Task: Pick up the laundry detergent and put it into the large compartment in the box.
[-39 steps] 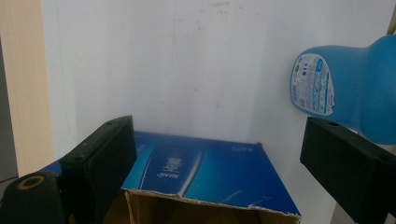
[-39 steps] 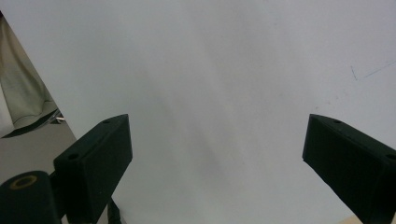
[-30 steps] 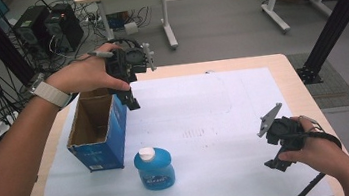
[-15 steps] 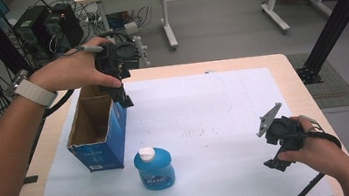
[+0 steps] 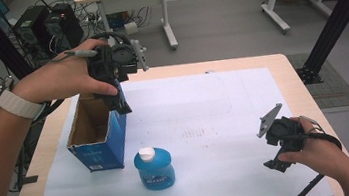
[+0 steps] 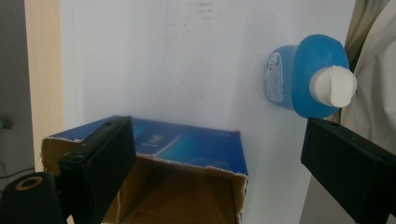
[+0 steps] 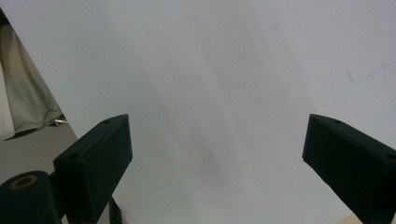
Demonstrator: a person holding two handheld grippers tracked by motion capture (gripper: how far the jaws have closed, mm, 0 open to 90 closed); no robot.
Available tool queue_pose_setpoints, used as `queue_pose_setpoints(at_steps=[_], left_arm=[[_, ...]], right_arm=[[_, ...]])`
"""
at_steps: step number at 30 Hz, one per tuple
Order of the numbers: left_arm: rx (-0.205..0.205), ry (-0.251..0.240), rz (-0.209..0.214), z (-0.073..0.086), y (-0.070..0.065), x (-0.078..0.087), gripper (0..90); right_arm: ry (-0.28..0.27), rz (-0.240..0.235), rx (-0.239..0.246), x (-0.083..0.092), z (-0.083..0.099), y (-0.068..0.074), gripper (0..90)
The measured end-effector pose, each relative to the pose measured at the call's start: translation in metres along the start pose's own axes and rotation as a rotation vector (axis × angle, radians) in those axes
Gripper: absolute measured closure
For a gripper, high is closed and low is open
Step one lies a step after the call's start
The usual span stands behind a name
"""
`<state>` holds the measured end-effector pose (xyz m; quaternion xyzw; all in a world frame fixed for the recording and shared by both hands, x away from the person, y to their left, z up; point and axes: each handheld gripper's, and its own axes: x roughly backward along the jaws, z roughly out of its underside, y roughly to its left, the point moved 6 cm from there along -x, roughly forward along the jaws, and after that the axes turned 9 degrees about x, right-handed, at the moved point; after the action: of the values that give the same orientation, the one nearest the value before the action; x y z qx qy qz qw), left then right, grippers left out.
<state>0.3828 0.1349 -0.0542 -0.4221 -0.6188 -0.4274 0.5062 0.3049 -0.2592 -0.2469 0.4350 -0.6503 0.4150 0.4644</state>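
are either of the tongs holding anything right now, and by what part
Nothing is held. The left tongs are open above the blue box; the right tongs are open over bare white paper.

1. The left gripper [image 5: 122, 104] is black, with a grey plate on top.
2. The left wrist wears a white watch band [image 5: 16, 103].
3. The right gripper [image 5: 277, 162] is black, with a grey three-cornered plate and a trailing black cable [image 5: 309, 191].

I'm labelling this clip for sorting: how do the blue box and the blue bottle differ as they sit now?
The blue box is open-topped cardboard with straight sides and looks empty; the blue bottle is rounded translucent plastic, closed by a white cap. The box is the larger and stands under the left tool; the bottle stands apart. Both are upright on the white sheet.
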Motion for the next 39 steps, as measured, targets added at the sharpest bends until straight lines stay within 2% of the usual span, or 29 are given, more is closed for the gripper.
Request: queue_pose_setpoints(at_steps=[2,4,9,16,20,24,29,34,39], left_arm=[[0.021,0.005,0.000,0.001,-0.002,0.003,10.5],[0.027,0.009,-0.001,0.001,-0.005,0.005,10.5],[0.017,0.010,0.024,0.002,-0.013,0.008,10.5],[0.001,0.016,0.048,0.003,-0.031,0.008,11.2],[-0.008,-0.006,0.085,0.005,-0.035,0.010,11.3],[-0.022,0.000,0.091,0.004,-0.040,0.009,11.2],[-0.046,-0.001,0.108,0.003,-0.051,0.003,10.7],[-0.070,0.028,0.110,-0.006,-0.063,-0.011,10.7],[-0.063,0.048,0.127,-0.013,-0.068,-0.031,10.7]], right_arm=[[-0.002,0.000,0.001,0.000,0.000,0.000,8.3],[0.003,-0.001,-0.001,0.000,-0.001,0.000,8.3],[0.005,-0.004,0.004,0.001,-0.002,0.000,8.3],[0.013,-0.003,0.010,0.002,-0.004,0.001,8.3],[0.011,0.001,0.011,0.004,-0.005,0.002,8.3],[0.015,0.001,0.011,0.004,-0.005,0.002,8.3],[0.007,0.001,0.004,0.003,-0.004,0.003,8.3],[0.004,0.004,0.012,0.004,-0.005,0.004,8.3],[0.003,0.003,0.014,0.004,-0.004,0.005,8.3]])
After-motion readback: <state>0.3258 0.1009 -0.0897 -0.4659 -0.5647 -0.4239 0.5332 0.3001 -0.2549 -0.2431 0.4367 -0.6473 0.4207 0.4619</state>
